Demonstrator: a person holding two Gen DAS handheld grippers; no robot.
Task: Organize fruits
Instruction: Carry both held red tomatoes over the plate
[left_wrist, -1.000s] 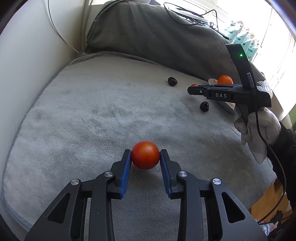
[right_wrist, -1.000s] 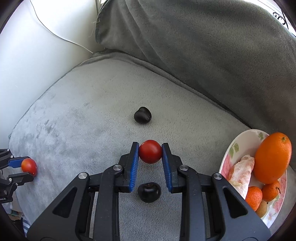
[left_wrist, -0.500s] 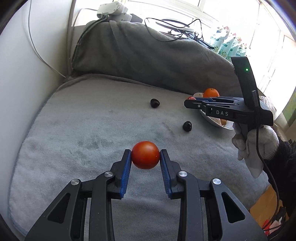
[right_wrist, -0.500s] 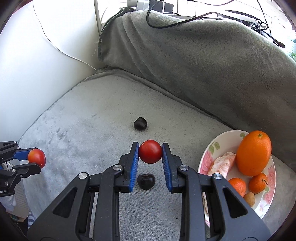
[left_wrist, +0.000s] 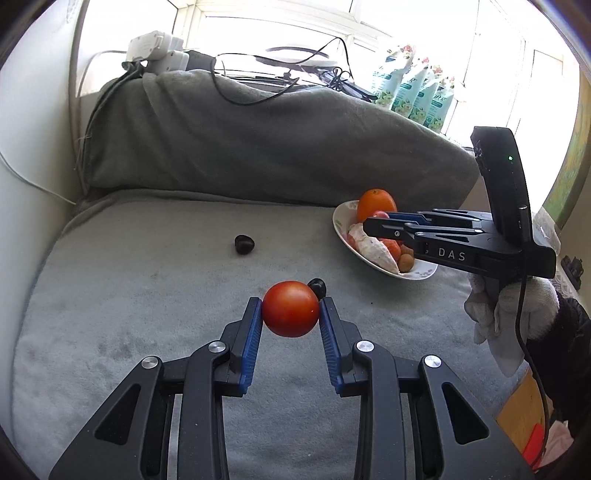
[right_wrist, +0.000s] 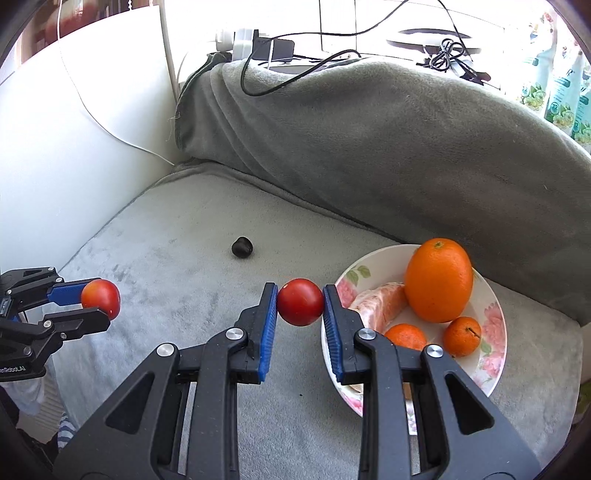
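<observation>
Grey plush fabric covered the cushion that served as the surface, with a matching grey throw heaped over the bolster behind it and a sunlit window beyond. My left hand-held gripper had its blue ribbed pads pressed against both sides of an orange-red tomato, held clear above the cushion. My right hand-held gripper was likewise clamped on a smaller, darker red tomato, positioned just beside the near-left rim of the floral plate. I judged both were carried aloft so as to be set on that plate, where the rest of the fruit was collected. On the plate sat a large orange with dimpled skin, two small mandarins, and a pale pink peeled citrus segment; in the left wrist view a small brownish fruit also showed, kind uncertain. Two small dark glossy fruits lay loose on the cushion: one well out toward the bolster, the other partly hidden behind the left tomato. Tomato skins looked smooth and taut, likely slippery, which I judged was why the ribbed pads gripped across the widest part. Plate looked glazed ceramic, shallow, with little free room at its near side.
</observation>
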